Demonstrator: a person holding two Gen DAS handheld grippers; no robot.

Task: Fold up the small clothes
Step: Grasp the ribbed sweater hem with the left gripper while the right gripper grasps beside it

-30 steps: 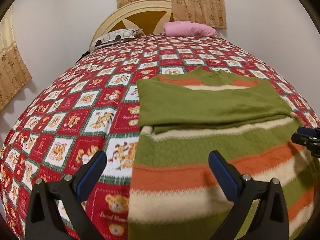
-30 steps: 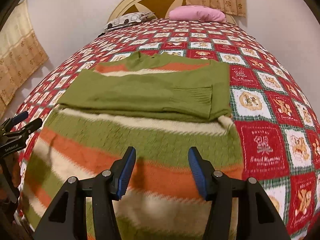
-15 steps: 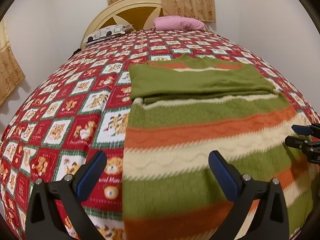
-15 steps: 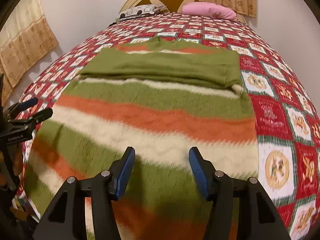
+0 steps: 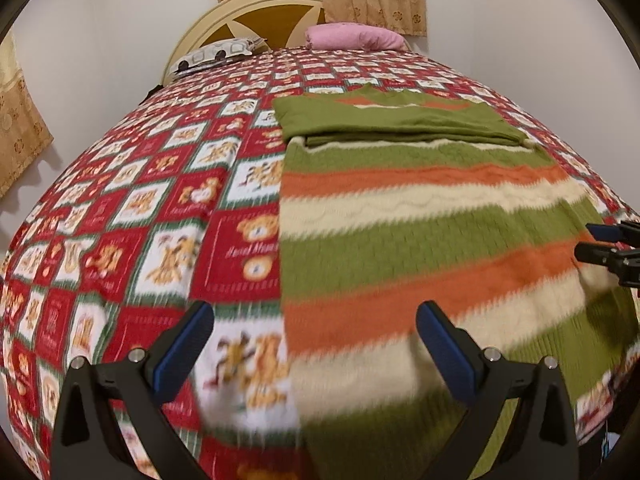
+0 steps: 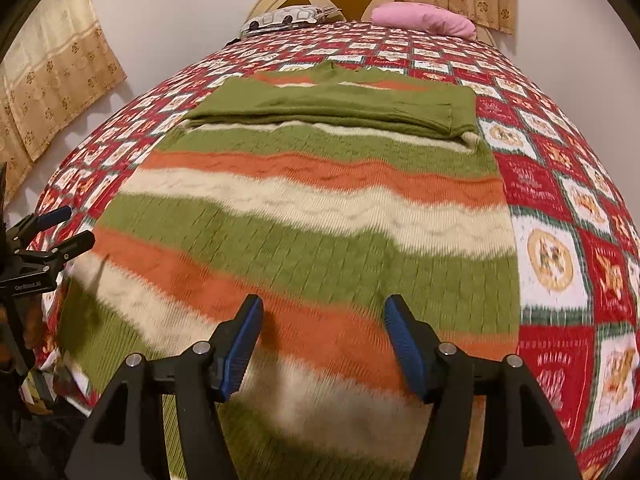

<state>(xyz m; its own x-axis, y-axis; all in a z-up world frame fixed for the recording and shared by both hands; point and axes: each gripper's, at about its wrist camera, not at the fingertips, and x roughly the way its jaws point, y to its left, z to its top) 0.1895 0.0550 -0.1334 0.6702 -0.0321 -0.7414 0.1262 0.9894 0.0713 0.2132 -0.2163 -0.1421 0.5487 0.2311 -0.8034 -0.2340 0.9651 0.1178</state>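
Observation:
A green, orange and cream striped knitted sweater [image 5: 420, 216] [image 6: 320, 208] lies flat on the bed. Its plain green sleeves [image 5: 392, 124] [image 6: 340, 106] are folded across the chest near the collar. My left gripper [image 5: 314, 332] hovers open over the sweater's lower left edge, one finger over the bedspread, nothing between its fingers. My right gripper [image 6: 322, 324] hangs above the lower stripes, its jaws opening, with nothing between them. Each gripper also shows at the edge of the other's view: the right gripper [image 5: 600, 242] and the left gripper [image 6: 60, 228].
The bed wears a red, white and green teddy-bear patchwork bedspread [image 5: 160, 208] [image 6: 580, 220]. A pink pillow [image 5: 354, 37] and a patterned pillow [image 5: 216, 54] lie by the cream headboard [image 5: 256, 4]. Curtains [image 6: 52, 80] hang on the walls.
Both grippers have drawn back toward the sweater's hem, so more of the lower stripes shows. The right gripper's jaws stand a little wider than before.

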